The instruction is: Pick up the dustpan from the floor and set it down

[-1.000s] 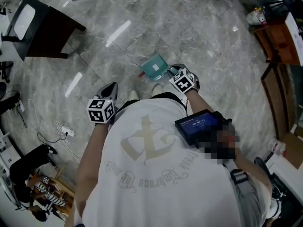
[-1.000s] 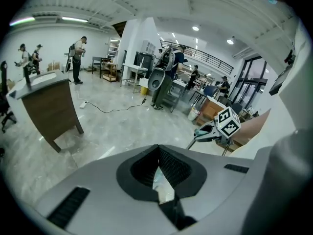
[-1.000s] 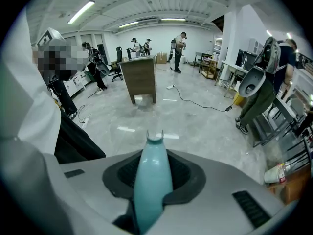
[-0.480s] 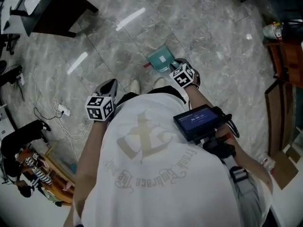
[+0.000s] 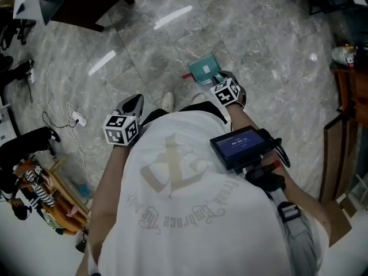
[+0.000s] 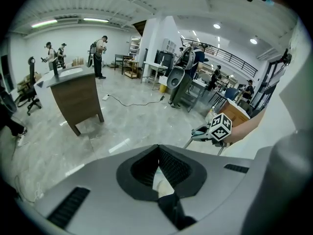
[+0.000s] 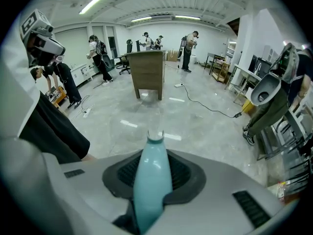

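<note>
Dustpan (image 5: 202,71), pale teal with a white label on its pan, is at the person's feet, just beyond the right tongs (image 5: 220,83). Those tongs are clamped on its handle (image 7: 152,180). In the right gripper view the teal shaft fills the gap between the ribbed pads and tapers to a small notched tip. From the head view I cannot tell whether the pan rests on the floor (image 5: 259,45) or hangs just above it.

The left tongs (image 5: 135,102) are on the other side of the person's body, well apart from the dustpan and pointing down at the floor. Their pads meet at the tips with nothing between them. A pale shoe (image 5: 167,101) shows between the two tongs, near the hem of the white shirt (image 5: 190,211). A black device with a lit blue screen (image 5: 238,146) is worn against the chest.

The floor is glossy grey marble. To the person's left, a white cable and a power strip (image 5: 75,119) lie on it. Further off in the same direction stands a dark desk (image 5: 86,4), which shows as a brown desk (image 7: 149,72) in the right gripper view. A black cable trails across the floor beyond it. At the far end of the room several people stand under strip lights.
</note>
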`<state>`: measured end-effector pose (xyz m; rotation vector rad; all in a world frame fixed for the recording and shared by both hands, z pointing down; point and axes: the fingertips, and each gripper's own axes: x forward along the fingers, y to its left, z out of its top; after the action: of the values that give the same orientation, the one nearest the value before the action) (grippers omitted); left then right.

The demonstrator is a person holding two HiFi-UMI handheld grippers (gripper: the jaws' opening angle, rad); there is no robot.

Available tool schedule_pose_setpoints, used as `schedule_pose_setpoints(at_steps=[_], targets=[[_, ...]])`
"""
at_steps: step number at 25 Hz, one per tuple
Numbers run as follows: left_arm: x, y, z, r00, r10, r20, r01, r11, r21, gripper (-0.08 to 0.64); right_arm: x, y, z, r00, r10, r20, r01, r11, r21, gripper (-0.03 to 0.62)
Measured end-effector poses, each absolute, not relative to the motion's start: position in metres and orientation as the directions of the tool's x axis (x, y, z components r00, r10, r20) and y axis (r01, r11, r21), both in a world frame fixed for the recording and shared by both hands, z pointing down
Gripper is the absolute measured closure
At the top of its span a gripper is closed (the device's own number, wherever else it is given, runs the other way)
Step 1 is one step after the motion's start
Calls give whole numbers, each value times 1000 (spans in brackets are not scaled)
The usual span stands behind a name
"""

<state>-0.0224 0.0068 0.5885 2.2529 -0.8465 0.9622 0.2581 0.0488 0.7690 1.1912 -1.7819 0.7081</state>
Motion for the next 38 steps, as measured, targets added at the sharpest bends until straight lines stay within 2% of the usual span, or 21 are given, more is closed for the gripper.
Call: schedule_pose_setpoints(at_steps=[17,26,28,31,38], targets=[[-30,18,586,513,-331,792,-744,-631,218,548,244,39,776,-169,-473,864,-917,398,38,485],[-27,23,585,527,-313,790,-727,-647,229,548,238,54,780,-196,-446,873,-925,380,-14,483],[-24,21,587,531,-309,789,-723,-651,231,548,237,56,782,-207,-443,872,-925,379,-27,470],[-17,17,592,538,-300,788,-713,-660,236,548,239,56,784,-215,-454,865,-931,363,-41,401],[-1,4,602,571,-261,778,-673,-691,262,548,233,50,772,-248,-486,838,-931,360,-66,391]])
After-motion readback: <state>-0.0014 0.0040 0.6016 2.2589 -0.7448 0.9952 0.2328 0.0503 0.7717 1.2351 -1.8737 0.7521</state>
